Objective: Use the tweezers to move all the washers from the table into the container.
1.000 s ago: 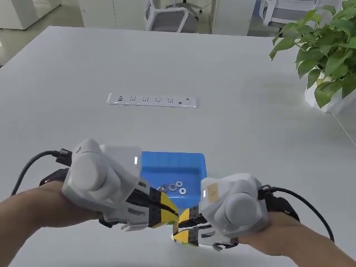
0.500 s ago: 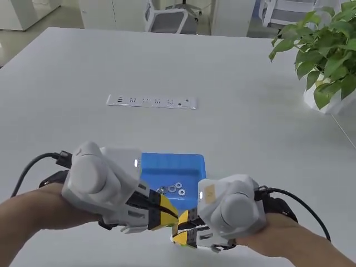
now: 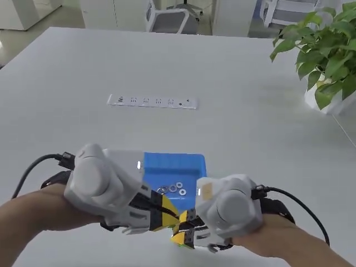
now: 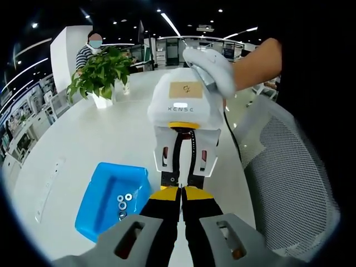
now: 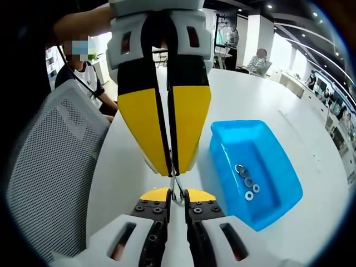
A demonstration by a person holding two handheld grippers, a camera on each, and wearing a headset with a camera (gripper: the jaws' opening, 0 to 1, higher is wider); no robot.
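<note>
- Several washers (image 5: pixel 245 182) lay in the blue container (image 5: pixel 281 167), and I saw none on the table (image 3: pixel 222 83).
- My left gripper (image 4: pixel 181 192) and right gripper (image 5: pixel 175 196) met tip to tip just beside the container, each pair of jaws pinched on the thin tweezers (image 5: pixel 176 186).
- I judged the task nearly done, with the tweezers being passed or regripped.
- Next, one gripper needed to release cleanly while the other kept its hold.

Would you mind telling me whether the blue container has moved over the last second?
No: the blue container keeps its spot relative to the power strip.
</note>
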